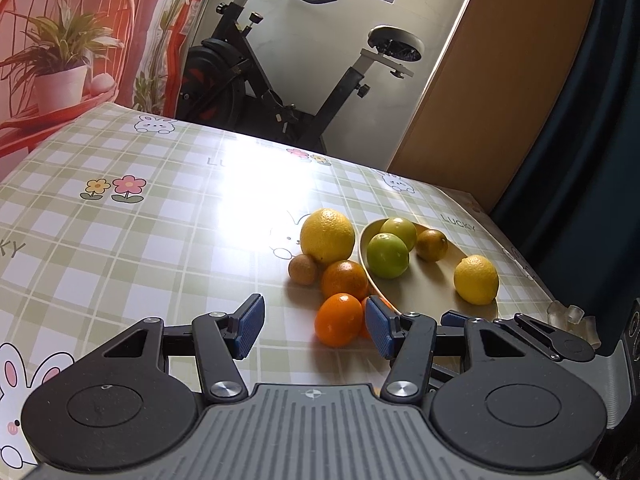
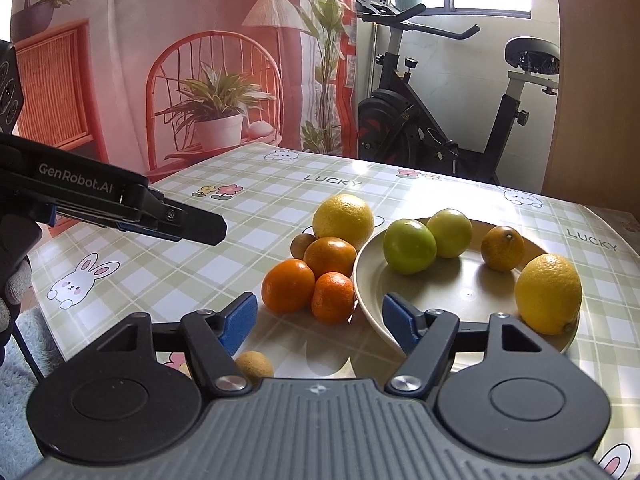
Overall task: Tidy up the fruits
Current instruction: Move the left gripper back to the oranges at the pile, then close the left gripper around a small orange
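1. Two green apples [image 2: 428, 242], a small dull orange and a yellow lemon [image 2: 549, 293] are sitting on a pale round plate [image 2: 372, 280] on the checked tablecloth [image 2: 160, 272].
2. Three glossy oranges [image 2: 312, 276], a large lemon and a brown kiwi are clustering just beside the plate's rim.
3. The right gripper [image 2: 316, 320] is gaping wide, holding nothing.
4. The left gripper [image 1: 314, 326] is hovering equally wide, empty, near the oranges.
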